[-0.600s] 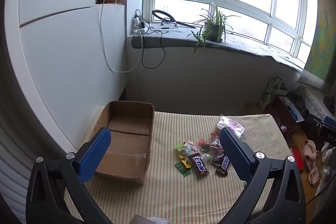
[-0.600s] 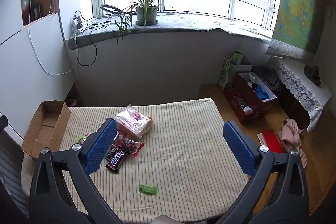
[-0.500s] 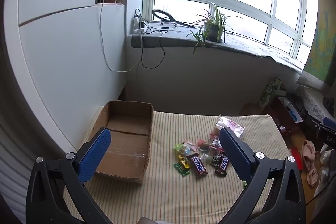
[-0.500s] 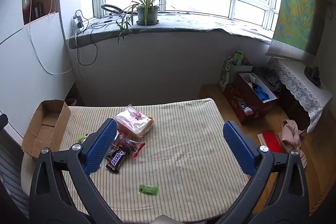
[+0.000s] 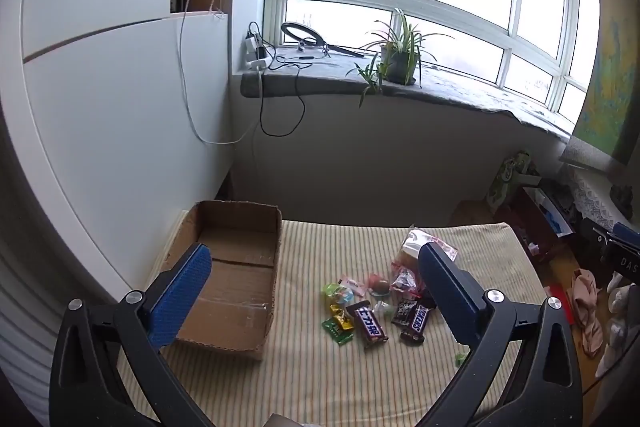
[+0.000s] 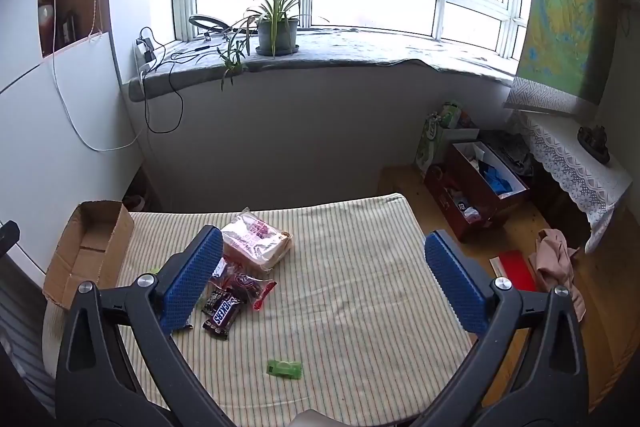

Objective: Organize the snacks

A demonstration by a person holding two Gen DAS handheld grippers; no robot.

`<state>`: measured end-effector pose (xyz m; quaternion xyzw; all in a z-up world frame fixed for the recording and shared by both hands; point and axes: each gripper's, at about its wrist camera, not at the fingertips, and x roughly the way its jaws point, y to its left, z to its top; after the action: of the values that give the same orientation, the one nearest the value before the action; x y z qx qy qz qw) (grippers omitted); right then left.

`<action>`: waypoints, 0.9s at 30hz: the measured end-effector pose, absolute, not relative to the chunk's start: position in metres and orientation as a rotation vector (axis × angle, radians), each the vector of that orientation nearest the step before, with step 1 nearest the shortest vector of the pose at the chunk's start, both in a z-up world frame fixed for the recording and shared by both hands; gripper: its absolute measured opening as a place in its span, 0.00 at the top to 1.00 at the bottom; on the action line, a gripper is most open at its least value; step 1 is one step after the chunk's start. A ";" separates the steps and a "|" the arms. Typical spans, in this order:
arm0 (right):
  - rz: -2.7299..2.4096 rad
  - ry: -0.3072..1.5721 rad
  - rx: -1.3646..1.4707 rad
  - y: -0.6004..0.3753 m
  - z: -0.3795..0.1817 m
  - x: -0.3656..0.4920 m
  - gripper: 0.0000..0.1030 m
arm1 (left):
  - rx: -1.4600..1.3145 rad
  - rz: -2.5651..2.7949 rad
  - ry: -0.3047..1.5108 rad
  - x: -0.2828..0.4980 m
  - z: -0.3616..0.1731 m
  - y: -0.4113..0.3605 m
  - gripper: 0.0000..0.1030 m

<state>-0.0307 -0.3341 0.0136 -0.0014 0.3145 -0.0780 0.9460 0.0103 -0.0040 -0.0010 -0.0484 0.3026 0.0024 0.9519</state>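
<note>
**Start with the loose snack, then work through the pile**

Both tools hang above the striped table (image 6: 360,267) with nothing in them. The left gripper (image 5: 316,291) has its jaws wide apart, and so does the right gripper (image 6: 320,275); neither touches anything yet.

The snacks sit in a loose pile (image 5: 376,303) around the middle of the table, to the right of the cardboard box (image 5: 236,275), which lies open at the left edge and looks bare inside. In the pile are two dark chocolate bars (image 5: 414,315) lying side by side, a brown bar (image 5: 371,323) just left of them, small green and yellow sweets (image 5: 338,323), and a clear bag of bread (image 6: 256,241) at the far end. One green packet (image 6: 285,369) lies alone, near the front edge and well apart from the rest.

My reading is that the box is where the snacks belong, so the step in hand is a first pick. Some advice for doing it well:

- Let the right gripper take the lone green packet first (it has open cloth all round it, so the jaws can straddle it cleanly).
- Come straight down and close across the narrow side, since flat wrappers probably slide if pinched at a corner.
- In the pile, lift items off the edge, so that neighbours are not dragged along.
- Grip the bread bag gently; it likely squashes.
- The left gripper is nearer the box, so it suits the drop-offs.
</note>
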 end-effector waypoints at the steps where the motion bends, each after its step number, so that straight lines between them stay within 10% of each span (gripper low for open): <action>1: -0.158 0.641 0.000 -0.335 0.013 -0.030 0.00 | -0.095 0.004 0.614 0.011 -0.002 -0.005 0.01; 27: -0.139 0.632 -0.013 -0.325 0.013 -0.024 0.00 | -0.118 0.011 0.608 0.016 0.003 -0.002 0.01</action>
<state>-0.0240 -0.3252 0.0128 -0.0064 0.3104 -0.0681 0.9482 0.0155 -0.0021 0.0032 -0.0580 0.2992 0.0055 0.9524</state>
